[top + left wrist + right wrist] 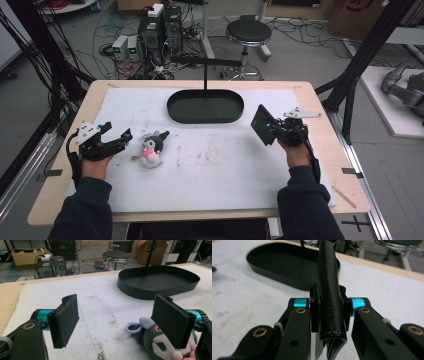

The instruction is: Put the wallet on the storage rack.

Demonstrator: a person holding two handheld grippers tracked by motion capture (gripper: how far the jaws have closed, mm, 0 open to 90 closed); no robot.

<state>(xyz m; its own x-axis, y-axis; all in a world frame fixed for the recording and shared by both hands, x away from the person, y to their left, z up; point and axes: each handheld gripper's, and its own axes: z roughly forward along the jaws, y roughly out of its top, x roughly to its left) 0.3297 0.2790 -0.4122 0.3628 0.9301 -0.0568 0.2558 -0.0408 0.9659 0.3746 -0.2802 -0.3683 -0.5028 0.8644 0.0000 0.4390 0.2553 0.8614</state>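
Observation:
A small plush toy (151, 149), dark grey and white with pink, lies on the white mat at the left. My left gripper (118, 132) stands open just to its left. In the left gripper view the plush toy (155, 342) lies by the right-hand jaw and partly behind it, outside the gap of the left gripper (117, 316). My right gripper (279, 131) is held above the mat's right side, shut on a black leather wallet (263, 125). The right gripper (329, 308) pinches the wallet (327, 277) edge-on and upright.
A black oval tray (222, 109) sits at the mat's far middle, and a thin black post (205, 75) rises from it. The white mat (225, 165) covers most of the wooden table. Beyond the table stand a stool (248, 32), computer towers (160, 27) and loose cables.

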